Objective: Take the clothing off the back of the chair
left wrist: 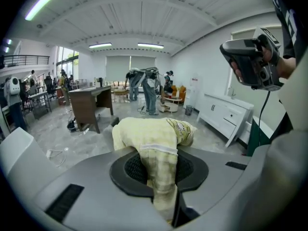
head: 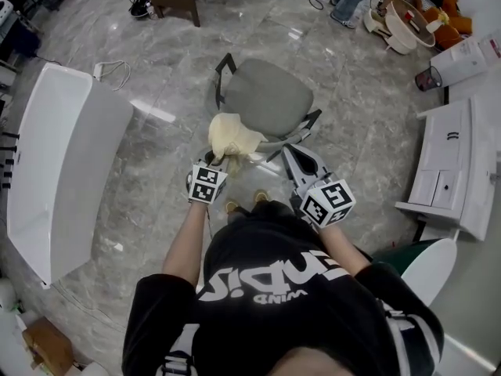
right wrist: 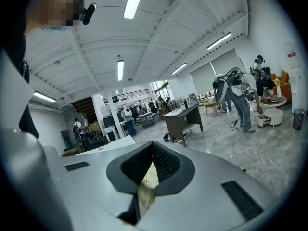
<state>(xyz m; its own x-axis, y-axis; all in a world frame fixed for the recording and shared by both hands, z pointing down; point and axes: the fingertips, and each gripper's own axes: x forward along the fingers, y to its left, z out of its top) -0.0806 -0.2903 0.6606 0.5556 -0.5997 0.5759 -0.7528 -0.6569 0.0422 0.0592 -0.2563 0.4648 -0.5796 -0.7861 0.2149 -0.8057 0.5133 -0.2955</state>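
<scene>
Yellow clothing (head: 232,135) sits bunched at the chair (head: 270,92) back's left end, my L tongs (head: 217,161) clamped tight on a fold of it, R tongs (head: 290,153) pinched nearly closed w/ a scrap of the same fabric between.

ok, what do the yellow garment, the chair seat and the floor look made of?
Yellow garment: soft knit or fleece-like fabric, matte; it folds and drapes limply.
Chair seat: grey woven upholstery, likely; matte, no shine.
Floor: polished stone or marble-look tile; veined, mirrors the lights.
</scene>
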